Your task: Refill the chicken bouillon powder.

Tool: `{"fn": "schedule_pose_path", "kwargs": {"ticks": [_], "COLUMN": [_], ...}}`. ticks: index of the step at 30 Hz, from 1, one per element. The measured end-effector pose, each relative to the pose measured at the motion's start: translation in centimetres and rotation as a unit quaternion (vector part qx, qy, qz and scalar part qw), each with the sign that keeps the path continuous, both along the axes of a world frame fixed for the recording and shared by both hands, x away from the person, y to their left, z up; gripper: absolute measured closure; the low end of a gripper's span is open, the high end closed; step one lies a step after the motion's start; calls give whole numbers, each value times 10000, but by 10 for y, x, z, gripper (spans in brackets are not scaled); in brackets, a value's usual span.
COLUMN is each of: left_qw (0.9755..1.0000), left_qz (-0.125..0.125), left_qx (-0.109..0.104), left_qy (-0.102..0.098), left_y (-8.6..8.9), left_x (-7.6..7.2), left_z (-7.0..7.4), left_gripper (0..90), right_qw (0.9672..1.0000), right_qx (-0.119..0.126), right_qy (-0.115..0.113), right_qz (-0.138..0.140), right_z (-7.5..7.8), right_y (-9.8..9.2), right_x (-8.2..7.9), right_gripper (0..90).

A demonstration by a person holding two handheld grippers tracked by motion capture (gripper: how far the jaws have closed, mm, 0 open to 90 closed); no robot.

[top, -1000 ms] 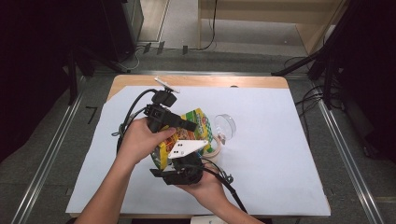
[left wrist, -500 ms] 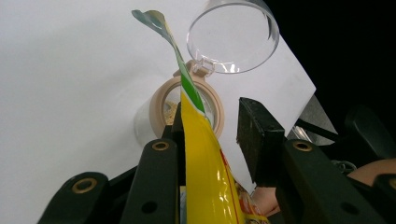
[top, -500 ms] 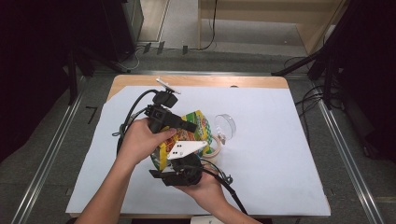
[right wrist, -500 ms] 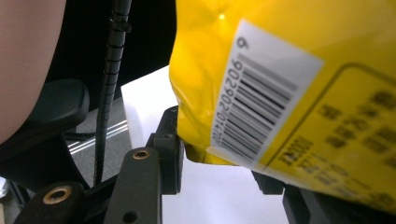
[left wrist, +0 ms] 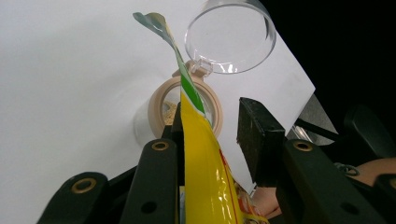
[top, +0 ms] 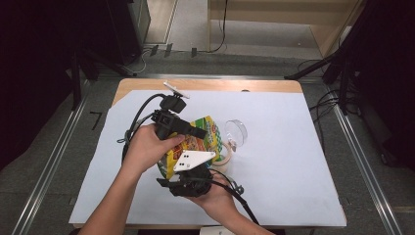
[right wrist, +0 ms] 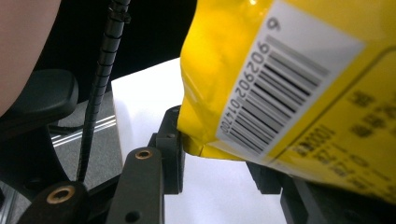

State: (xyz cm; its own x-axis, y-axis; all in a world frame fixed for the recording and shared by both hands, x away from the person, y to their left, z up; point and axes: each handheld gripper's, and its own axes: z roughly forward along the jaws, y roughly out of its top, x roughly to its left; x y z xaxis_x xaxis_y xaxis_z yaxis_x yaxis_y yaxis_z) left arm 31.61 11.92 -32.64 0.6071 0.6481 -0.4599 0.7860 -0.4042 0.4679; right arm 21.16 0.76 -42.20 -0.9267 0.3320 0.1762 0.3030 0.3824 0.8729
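A yellow snack bag [top: 205, 134] hangs tilted over a small jar [top: 226, 155] with a beige rim, whose clear lid [top: 236, 129] is flipped open. In the left gripper view the bag [left wrist: 201, 154] runs between the jaws of my left gripper [left wrist: 212, 121]. It rests against one jaw, with a gap to the other, so this gripper is open. The jar [left wrist: 161, 105] lies just beyond, with some pale contents inside. My left gripper [top: 199, 132] is at the bag's top. My right gripper [right wrist: 217, 154] is shut on the bag's bottom corner [right wrist: 280, 70], below the barcode. From above, my right gripper [top: 188, 169] is under the bag.
White paper [top: 293, 171] covers the wooden table [top: 220, 84]. Black cables [top: 139, 115] loop from the left gripper at the left. Another cable [top: 242, 205] trails from the right gripper toward the front edge. A dark floor and stands surround the table.
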Motion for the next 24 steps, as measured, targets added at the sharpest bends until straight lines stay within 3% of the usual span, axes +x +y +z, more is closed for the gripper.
{"fn": "schedule_pose_path", "kwargs": {"ticks": [24], "left_qw": [10000], "left_qz": [-24], "left_qx": [10], "left_qy": [-31], "left_y": [-1], "left_x": [0], "left_z": [-2], "left_gripper": [687], "right_qw": [10000], "right_qx": [-38], "right_qy": [36], "right_qz": [30], "right_z": [-2], "right_y": [-1], "right_x": [2], "right_gripper": [635]}}
